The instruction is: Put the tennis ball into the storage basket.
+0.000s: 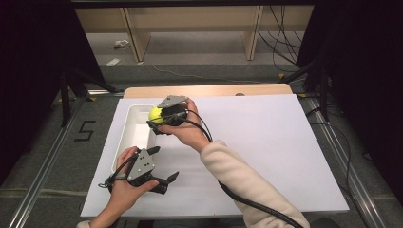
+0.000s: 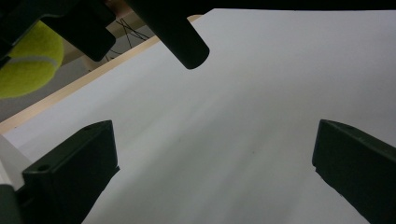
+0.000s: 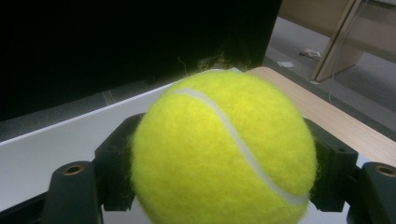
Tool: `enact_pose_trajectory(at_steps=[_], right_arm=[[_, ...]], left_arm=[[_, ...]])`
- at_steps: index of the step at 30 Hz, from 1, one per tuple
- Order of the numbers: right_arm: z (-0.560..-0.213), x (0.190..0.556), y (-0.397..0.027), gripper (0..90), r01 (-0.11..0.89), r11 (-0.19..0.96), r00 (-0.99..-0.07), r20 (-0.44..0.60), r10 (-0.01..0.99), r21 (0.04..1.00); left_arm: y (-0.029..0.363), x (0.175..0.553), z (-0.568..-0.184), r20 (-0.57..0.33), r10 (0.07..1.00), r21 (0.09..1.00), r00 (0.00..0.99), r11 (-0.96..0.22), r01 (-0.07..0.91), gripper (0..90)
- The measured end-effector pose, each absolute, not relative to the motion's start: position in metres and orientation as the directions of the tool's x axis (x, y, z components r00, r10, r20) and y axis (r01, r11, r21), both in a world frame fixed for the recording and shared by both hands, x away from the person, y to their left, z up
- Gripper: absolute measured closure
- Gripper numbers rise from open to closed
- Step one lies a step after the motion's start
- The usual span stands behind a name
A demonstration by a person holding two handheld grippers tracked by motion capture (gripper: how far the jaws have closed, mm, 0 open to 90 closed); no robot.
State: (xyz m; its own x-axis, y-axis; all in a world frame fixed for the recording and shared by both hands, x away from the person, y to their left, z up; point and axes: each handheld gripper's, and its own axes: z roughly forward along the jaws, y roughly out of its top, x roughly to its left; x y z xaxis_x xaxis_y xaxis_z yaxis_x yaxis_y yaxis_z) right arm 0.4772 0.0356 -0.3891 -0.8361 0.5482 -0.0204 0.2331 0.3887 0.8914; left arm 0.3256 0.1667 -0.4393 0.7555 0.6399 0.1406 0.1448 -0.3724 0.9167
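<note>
A white bin (image 1: 135, 135) sits left of centre in the high view. Above its upper right rim, the right gripper (image 1: 159, 118) clamps a tennis ball (image 3: 222, 149) across its middle: light, fuzzy, probably springy. The left gripper (image 1: 164, 183), lower left, gapes empty. No lettering is legible.

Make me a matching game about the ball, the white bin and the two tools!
Things:
1. tennis ball
2. white bin
3. left tool
4. right tool

States:
A. open, holding nothing
B. yellow, clamped between two jaws
C. shut on the ball, above the bin's edge
D. lying on the white sheet, nothing seen inside

Pairs: 1-B, 2-D, 3-A, 4-C
</note>
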Motion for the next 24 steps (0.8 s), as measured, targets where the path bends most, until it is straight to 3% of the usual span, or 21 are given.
enact_pose_trajectory(at_steps=[24], right_arm=[[-0.3865,0.4793,0.0451,26.9,0.23,0.402,-0.844,-0.024,0.535,0.886]], left_arm=[[0.1665,0.3255,-0.439,0.142,0.638,0.916,0.756,-0.374,0.143,0.0]])
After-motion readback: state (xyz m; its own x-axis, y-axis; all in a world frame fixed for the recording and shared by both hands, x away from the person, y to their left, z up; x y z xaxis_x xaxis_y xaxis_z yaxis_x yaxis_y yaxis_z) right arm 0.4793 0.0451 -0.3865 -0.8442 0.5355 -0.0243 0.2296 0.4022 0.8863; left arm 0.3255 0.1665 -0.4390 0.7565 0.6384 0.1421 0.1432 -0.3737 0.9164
